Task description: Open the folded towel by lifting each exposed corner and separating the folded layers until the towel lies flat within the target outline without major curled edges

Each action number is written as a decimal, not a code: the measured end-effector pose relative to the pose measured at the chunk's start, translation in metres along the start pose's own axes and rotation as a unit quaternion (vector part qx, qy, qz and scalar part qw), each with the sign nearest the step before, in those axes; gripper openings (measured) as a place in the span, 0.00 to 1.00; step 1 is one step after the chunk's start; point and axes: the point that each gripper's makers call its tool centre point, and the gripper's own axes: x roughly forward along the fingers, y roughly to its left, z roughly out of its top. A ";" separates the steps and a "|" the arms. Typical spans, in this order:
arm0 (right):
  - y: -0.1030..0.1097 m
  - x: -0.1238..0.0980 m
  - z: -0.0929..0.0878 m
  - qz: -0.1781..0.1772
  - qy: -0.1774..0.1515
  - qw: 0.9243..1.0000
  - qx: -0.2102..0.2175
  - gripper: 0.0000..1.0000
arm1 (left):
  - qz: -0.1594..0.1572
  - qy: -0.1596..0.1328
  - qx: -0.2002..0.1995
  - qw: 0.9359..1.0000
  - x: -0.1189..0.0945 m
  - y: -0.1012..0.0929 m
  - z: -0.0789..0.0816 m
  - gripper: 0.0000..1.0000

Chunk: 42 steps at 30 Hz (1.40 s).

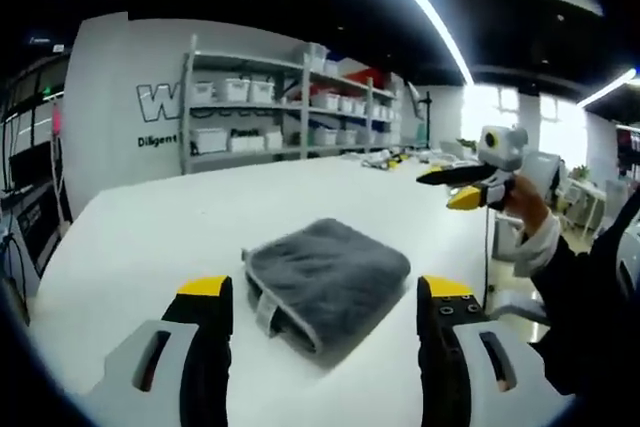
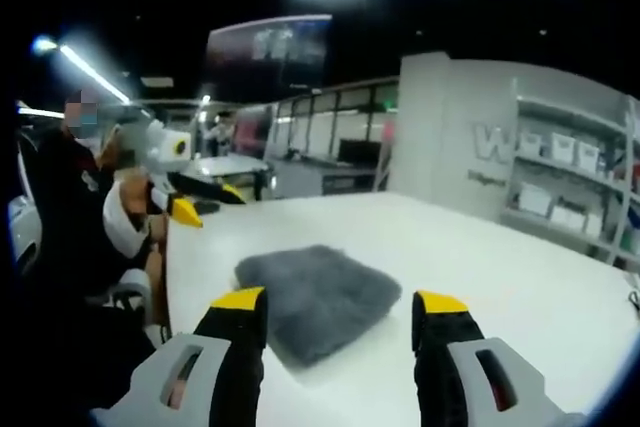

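Note:
A grey folded towel (image 1: 330, 282) (image 2: 318, 299) lies on the white table (image 1: 140, 237) (image 2: 520, 287), with a hemmed edge and a small tag facing me in the left gripper view. My left gripper (image 1: 326, 292) hovers open just short of it, jaws spread wider than the towel. My right gripper (image 2: 340, 302) is open too, above the towel's near edge on the opposite side. Each gripper appears in the other's view, held up off the table: the right gripper (image 1: 445, 189) by a hand in a white cuff, and the left gripper (image 2: 210, 202) at the far table edge.
A person in dark clothes (image 1: 590, 297) (image 2: 70, 217) stands at the table's side. Metal shelves with white bins (image 1: 260, 107) (image 2: 570, 167) line the wall behind. More tables and clutter (image 1: 400, 157) lie beyond the far end.

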 end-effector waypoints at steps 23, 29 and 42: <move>0.016 0.016 -0.022 0.022 0.033 0.999 0.002 0.55 | -0.014 0.011 -0.037 0.999 0.018 0.002 -0.029 0.69; 0.014 0.019 -0.029 0.022 0.040 0.999 0.011 0.54 | -0.005 0.023 -0.033 0.999 0.018 0.005 -0.036 0.69; 0.015 0.025 -0.040 0.031 0.055 0.998 0.014 0.51 | 0.004 0.045 -0.029 0.999 0.017 0.013 -0.047 0.63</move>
